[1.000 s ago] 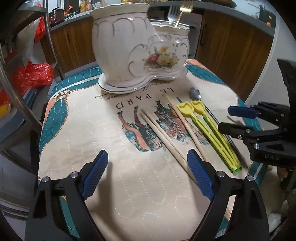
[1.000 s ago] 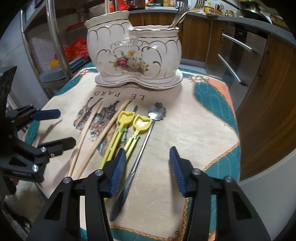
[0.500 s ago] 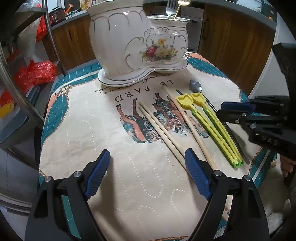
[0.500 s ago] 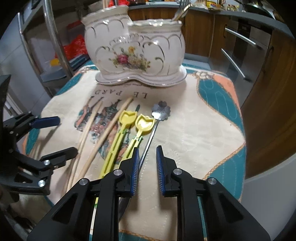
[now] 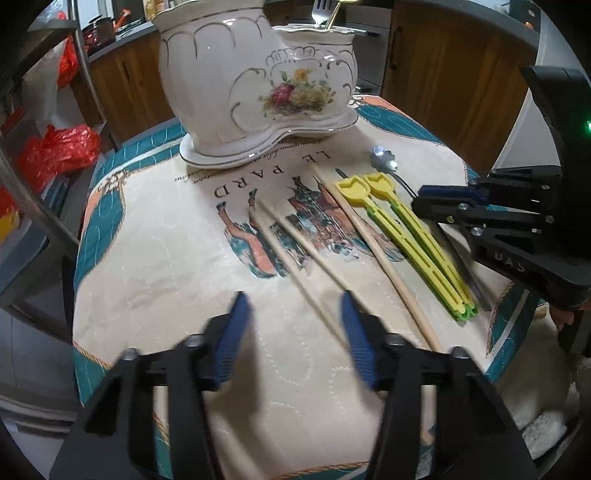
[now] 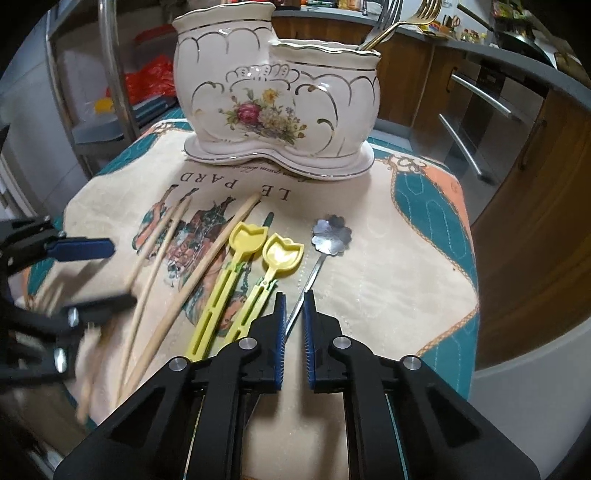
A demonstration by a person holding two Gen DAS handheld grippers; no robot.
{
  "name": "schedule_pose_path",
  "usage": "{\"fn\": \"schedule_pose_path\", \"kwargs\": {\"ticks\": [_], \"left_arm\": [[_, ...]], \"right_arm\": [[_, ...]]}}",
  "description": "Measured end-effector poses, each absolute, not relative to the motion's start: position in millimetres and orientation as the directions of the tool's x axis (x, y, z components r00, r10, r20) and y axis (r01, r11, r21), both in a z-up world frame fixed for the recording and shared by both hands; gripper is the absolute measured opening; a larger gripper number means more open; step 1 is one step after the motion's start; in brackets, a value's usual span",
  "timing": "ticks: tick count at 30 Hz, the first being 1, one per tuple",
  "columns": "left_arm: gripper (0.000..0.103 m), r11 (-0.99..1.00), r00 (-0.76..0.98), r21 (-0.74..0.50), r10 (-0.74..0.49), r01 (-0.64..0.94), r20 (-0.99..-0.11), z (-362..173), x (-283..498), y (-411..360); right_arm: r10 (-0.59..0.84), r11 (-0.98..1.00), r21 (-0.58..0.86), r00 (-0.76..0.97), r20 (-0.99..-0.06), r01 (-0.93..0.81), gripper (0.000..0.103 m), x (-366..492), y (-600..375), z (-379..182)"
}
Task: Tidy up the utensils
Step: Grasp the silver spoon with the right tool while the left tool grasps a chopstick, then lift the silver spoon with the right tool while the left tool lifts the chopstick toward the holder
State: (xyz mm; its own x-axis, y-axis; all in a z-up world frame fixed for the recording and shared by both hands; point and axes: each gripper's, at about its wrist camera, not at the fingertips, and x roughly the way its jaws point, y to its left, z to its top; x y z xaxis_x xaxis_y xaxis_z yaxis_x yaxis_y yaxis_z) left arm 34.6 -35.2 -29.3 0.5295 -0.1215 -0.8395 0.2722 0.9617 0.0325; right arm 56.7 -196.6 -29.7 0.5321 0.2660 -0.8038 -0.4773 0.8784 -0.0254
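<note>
Utensils lie on the printed cloth (image 6: 388,266) before the ceramic holder (image 6: 277,92) — right gripper (image 6: 293,325) has just been closing around the flower spoon (image 6: 331,229) handle, left gripper (image 5: 291,325) narrowing over chopsticks (image 5: 295,243), pads apart.

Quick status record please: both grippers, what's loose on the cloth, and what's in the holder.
left gripper: jaws have just been closing, gap remains, nothing gripped; wooden chopsticks run toward it
right gripper: jaws have just been closing around metal spoon handle; contact unclear
loose on cloth: chopsticks, two yellow spoons, metal spoon
ceramic holder: forks in shorter compartment
</note>
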Motion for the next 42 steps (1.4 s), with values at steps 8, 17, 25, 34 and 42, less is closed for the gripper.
{"fn": "schedule_pose_path", "kwargs": {"ticks": [8,17,25,34,42], "left_arm": [[0.013,0.944,0.492,0.024,-0.15,0.329,-0.858,-26,47,-16],[0.011,0.942,0.479,0.072,-0.1,0.326,-0.872,-25,64,5],[0.018,0.951,0.481,0.05,-0.109,0.306,-0.87,-26,78,14],[0.009,0.942,0.519,0.065,-0.123,0.33,-0.846,-29,84,12],[0.004,0.941,0.606,0.048,-0.176,0.335,-0.776,-20,71,21]], "right_arm": [[0.258,0.89,-0.015,0.528,-0.809,-0.457,0.004,63,-215,-26],[0.252,0.899,0.012,0.496,-0.831,-0.437,0.006,76,-226,-27],[0.248,0.897,0.006,0.491,-0.835,-0.443,0.018,87,-219,-28],[0.297,0.89,0.058,0.48,-0.825,-0.451,0.004,92,-221,-30],[0.332,0.896,0.048,0.594,-0.733,-0.442,0.004,76,-232,-12]]}}
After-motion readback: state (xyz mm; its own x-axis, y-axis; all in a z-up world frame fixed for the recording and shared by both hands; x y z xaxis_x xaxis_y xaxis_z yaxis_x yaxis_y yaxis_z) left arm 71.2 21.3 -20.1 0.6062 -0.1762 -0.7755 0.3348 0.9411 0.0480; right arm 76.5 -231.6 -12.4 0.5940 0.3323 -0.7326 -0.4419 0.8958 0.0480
